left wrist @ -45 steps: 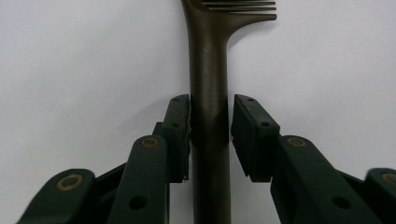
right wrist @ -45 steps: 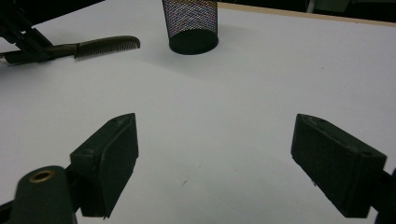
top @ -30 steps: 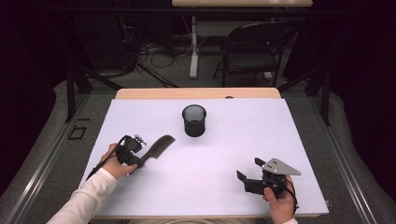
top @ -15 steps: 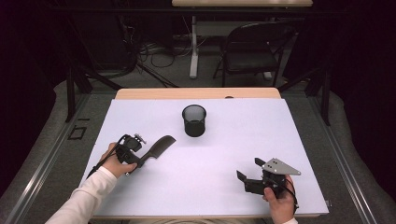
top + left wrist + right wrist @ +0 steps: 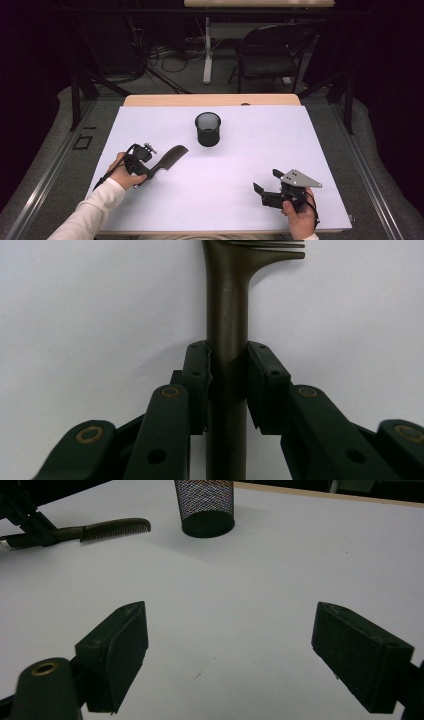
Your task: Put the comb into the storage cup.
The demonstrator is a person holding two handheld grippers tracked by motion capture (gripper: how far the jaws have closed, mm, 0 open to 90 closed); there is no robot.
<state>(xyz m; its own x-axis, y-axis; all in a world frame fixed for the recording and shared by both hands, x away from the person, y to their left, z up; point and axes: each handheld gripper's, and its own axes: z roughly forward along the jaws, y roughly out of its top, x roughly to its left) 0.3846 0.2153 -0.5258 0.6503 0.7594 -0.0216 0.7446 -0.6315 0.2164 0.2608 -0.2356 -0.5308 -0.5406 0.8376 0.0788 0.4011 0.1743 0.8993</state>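
The comb (image 5: 169,159) is being held by its handle between the jaws of the left gripper (image 5: 148,169), near the left edge of the white table (image 5: 240,190), with the toothed end being pointed toward the mesh cup (image 5: 208,128). In the left gripper view, the comb's handle (image 5: 227,340) is being clamped on both sides by the pads (image 5: 197,375), the jaws being closed firmly on it. The handle is being shown there as a smooth, rounded, dark brown shaft, widening into fine teeth at the top edge. In the right gripper view, the comb (image 5: 100,530) is being seen side-on, its curved back and row of teeth being made plain. The cup (image 5: 205,505) is being shown as a black cylinder of fine mesh, standing upright. The right gripper (image 5: 265,186) is being held near the table's front right, its jaws being kept wide apart with nothing between them.
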